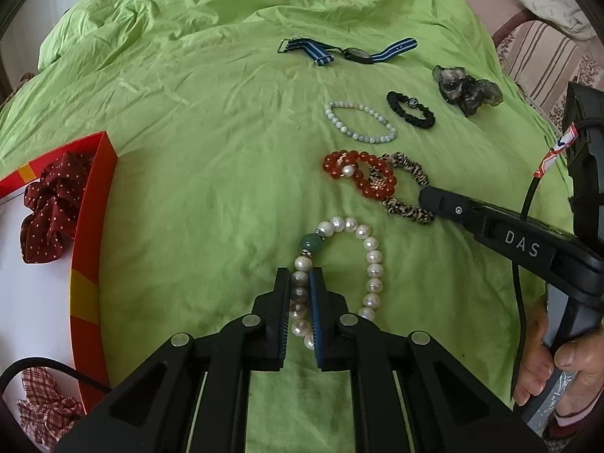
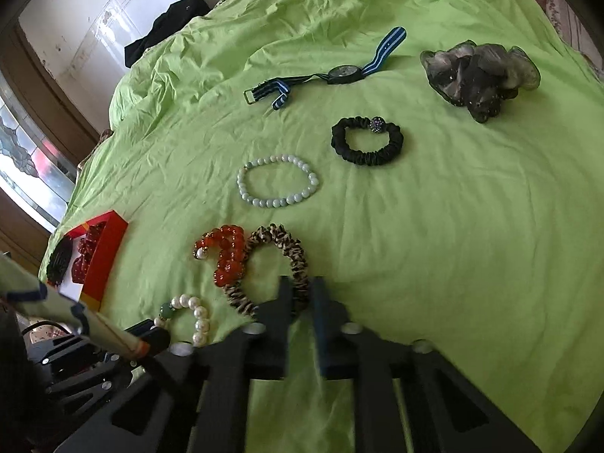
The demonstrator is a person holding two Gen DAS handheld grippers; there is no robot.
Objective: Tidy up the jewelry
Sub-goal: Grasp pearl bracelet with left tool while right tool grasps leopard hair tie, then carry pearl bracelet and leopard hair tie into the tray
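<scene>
Two grippers work on a green bedsheet [image 1: 211, 173]. Right of the red box [image 1: 92, 249], the left gripper [image 1: 301, 283] clamps the pearl bracelet [image 1: 372, 260]; farther right, the right gripper [image 2: 301, 294] pinches the leopard-print scrunchie [image 2: 281, 241].

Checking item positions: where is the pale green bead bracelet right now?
The pale green bead bracelet lies mid-sheet, between the black scrunchie and the red bead bracelet.

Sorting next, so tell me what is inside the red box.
The red box holds a dark red polka-dot scrunchie on its white floor. Nearer the camera a red checked fabric piece shows too. The near wall hides part of the floor, and the frame cuts off the rest.
</scene>
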